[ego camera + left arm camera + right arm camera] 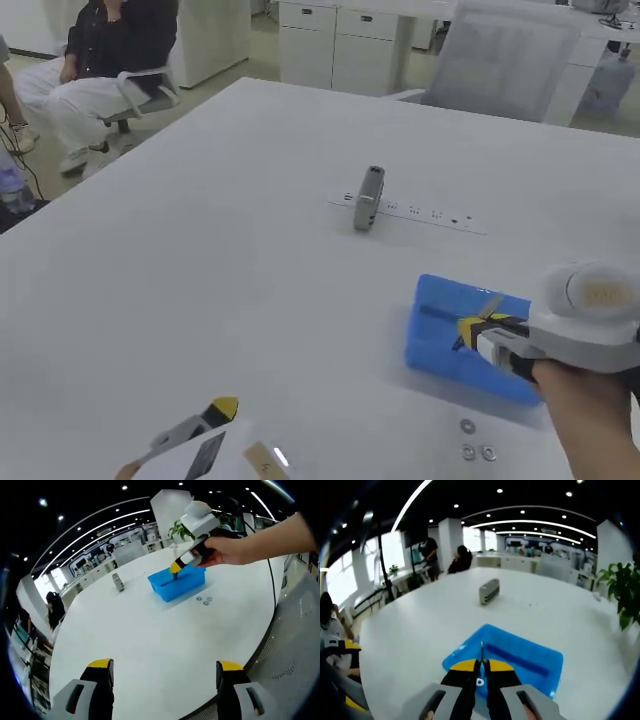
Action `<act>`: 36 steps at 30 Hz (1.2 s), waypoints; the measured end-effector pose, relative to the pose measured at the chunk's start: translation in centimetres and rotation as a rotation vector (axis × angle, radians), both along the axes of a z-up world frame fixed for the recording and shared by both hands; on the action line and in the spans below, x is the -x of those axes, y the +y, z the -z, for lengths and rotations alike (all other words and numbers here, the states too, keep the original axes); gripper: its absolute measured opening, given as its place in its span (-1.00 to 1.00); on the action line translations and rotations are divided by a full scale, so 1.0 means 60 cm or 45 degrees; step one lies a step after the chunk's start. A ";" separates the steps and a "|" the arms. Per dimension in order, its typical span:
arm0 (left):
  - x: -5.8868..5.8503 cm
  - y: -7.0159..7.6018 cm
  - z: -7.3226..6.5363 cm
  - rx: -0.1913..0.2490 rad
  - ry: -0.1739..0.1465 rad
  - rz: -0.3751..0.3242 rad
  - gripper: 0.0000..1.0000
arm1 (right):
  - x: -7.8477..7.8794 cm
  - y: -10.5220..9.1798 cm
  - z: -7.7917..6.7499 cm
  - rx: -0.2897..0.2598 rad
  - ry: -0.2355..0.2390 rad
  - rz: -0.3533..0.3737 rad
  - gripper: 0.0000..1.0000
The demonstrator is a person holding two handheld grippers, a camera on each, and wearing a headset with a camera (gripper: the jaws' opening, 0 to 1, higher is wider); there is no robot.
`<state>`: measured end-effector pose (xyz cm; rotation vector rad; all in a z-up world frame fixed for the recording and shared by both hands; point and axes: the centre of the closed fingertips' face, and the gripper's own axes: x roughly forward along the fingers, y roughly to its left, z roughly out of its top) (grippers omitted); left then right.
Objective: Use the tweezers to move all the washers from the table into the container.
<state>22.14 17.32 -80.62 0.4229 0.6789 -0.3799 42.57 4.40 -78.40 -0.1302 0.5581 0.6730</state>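
Open-plan office space with ceiling spotlights is surrounding a broad white table [250, 300]. The right gripper [481, 666] is pressing its yellow-tipped jaws together on the tweezers [481, 652], whose thin point is sticking forward above the blue container [530, 660]. Whether that point is carrying a washer cannot be told. In the head view the right gripper [468, 335] is reaching in from the right edge with a hand [585, 420] wrapping its body, and the tweezers [487, 308] are showing as a faint sliver over the container [440, 350]. This view is also showing three washers [478, 447] lying on the table just beside the container's near side, which the right gripper view is not showing. The left gripper view is looking across at the same washers [204, 600], the container [182, 582] and the hand [225, 552] from the far side of the table. The left gripper [165, 667] is holding its jaws wide apart with nothing between them, hanging over bare tabletop well apart from the container, and it is poking into the head view's bottom edge [243, 434]. Farther out, a grey block-shaped device [369, 197] is standing by a white power strip [420, 212]. A seated person [100, 60] is waiting beyond the table's corner, and the right gripper view is adding a potted plant [620, 592].
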 end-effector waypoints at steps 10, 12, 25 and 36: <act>0.001 -0.003 -0.001 0.010 0.000 0.007 0.72 | 0.042 -0.012 -0.056 -0.005 -0.097 -0.053 -0.94; 0.000 -0.003 -0.001 0.009 -0.002 0.010 0.72 | 0.056 -0.018 -0.057 0.050 -0.125 -0.083 -0.95; 0.001 -0.004 0.001 0.008 0.001 0.015 0.72 | 0.118 -0.032 -0.011 0.080 -0.035 -0.100 -0.95; 0.001 -0.001 0.003 -0.002 0.006 0.008 0.72 | 0.118 -0.042 0.040 0.054 0.080 -0.053 -0.94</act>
